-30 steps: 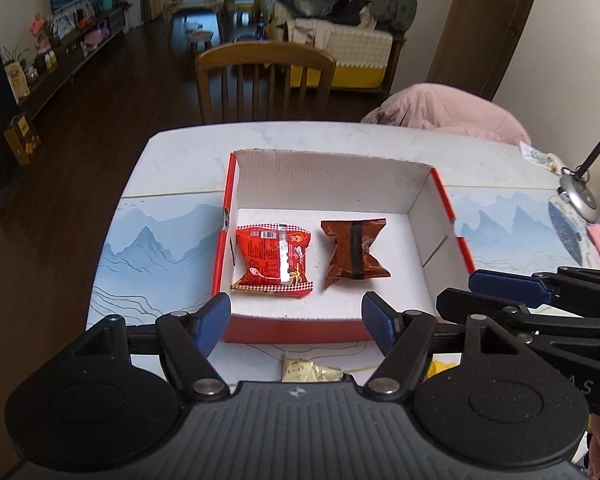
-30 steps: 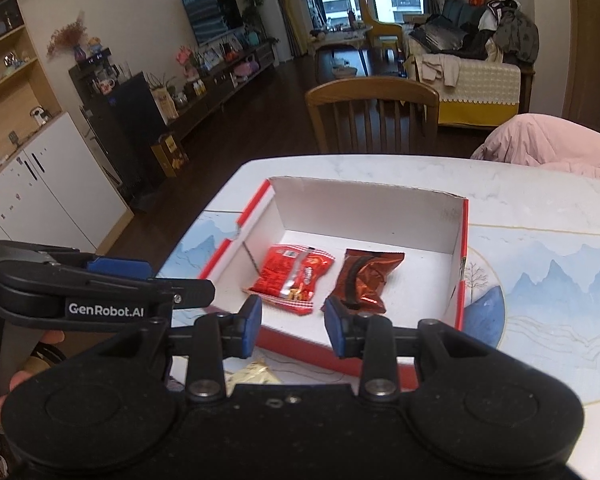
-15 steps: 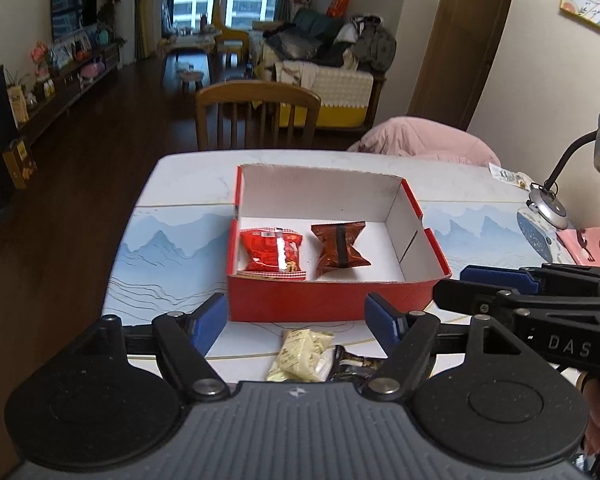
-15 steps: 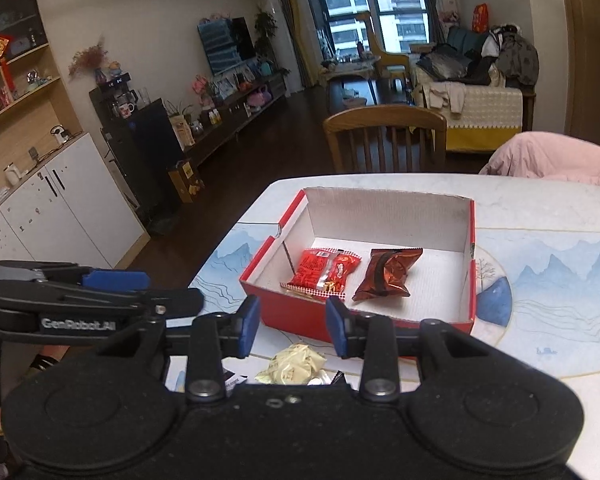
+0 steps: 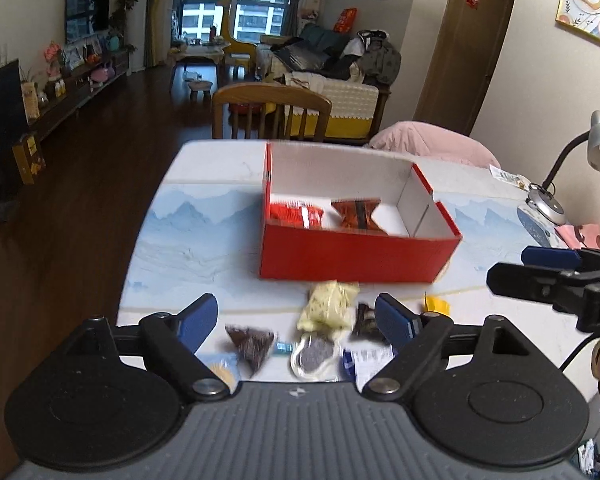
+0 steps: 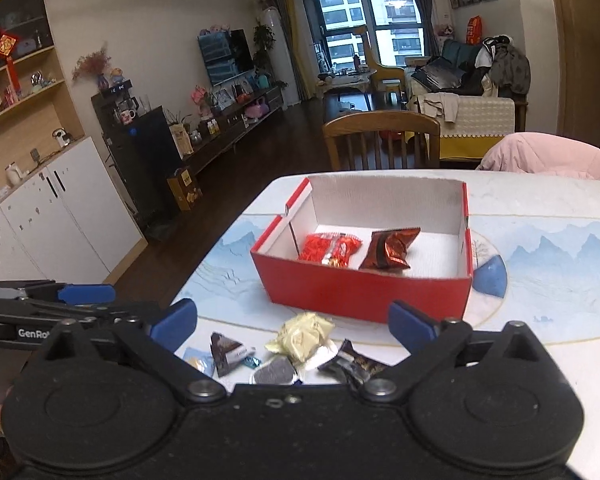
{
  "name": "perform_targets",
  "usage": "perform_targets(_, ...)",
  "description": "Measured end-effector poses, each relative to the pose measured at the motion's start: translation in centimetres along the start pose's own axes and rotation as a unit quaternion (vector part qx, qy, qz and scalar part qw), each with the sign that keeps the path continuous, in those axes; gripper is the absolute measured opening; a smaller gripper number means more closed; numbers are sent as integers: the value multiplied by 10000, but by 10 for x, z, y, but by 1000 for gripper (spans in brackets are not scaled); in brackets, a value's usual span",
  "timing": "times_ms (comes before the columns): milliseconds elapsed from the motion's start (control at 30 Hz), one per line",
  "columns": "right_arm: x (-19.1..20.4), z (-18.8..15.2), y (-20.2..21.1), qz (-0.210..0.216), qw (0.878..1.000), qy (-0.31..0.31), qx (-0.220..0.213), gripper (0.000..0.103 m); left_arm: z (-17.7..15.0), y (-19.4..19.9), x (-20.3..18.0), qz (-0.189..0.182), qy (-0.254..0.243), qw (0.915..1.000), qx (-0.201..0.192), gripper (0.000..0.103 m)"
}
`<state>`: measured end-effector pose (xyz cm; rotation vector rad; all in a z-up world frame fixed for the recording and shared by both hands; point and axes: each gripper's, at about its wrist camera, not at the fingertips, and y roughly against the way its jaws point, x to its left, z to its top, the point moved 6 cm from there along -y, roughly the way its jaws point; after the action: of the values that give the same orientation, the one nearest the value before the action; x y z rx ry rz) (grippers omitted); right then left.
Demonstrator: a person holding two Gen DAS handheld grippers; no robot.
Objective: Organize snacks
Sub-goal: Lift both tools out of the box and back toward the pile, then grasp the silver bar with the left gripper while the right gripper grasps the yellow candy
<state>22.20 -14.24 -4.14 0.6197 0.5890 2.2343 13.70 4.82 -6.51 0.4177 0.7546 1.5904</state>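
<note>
A red box (image 5: 356, 258) (image 6: 364, 292) with a white inside stands on the table. In it lie a red packet (image 5: 298, 216) (image 6: 330, 248) and a brown packet (image 5: 356, 214) (image 6: 390, 248). In front of the box lie several loose snacks: a pale yellow packet (image 5: 330, 306) (image 6: 304, 336), a dark triangular packet (image 5: 250, 346) (image 6: 226, 352), a round grey packet (image 5: 314, 356) (image 6: 274, 372) and a black packet (image 6: 354, 364). My left gripper (image 5: 296, 320) is open and empty above the loose snacks. My right gripper (image 6: 292, 324) is open and empty there too.
The table (image 5: 188, 240) has a blue mountain-print top. A wooden chair (image 5: 272, 114) stands at its far side. A desk lamp (image 5: 572, 168) and a pink item (image 5: 580, 234) are at the right. The floor drops away at the left.
Both grippers have pulled back and down from over the box to the near side of the table. The loose snacks have come into view. My right gripper has opened wider.
</note>
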Motion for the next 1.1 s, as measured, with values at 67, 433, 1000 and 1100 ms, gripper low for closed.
perform_targets(67,-4,-11,-1,-32,9998,-136,107,103,-13,-2,5,-38,75,10000,37,86)
perform_targets(433,-28,-63,-6,-571,9965,-420,445,103,-64,-21,-1,-374,-767,9960,282,86)
perform_targets(1000,-81,-76,-58,-945,9887,-507,1044,101,-89,-97,-31,-984,-2649,9473,1509,86)
perform_targets(1100,-91,-77,-72,-980,9867,-607,1143,98,-92,-110,-29,-977,-2820,9392,1699,86)
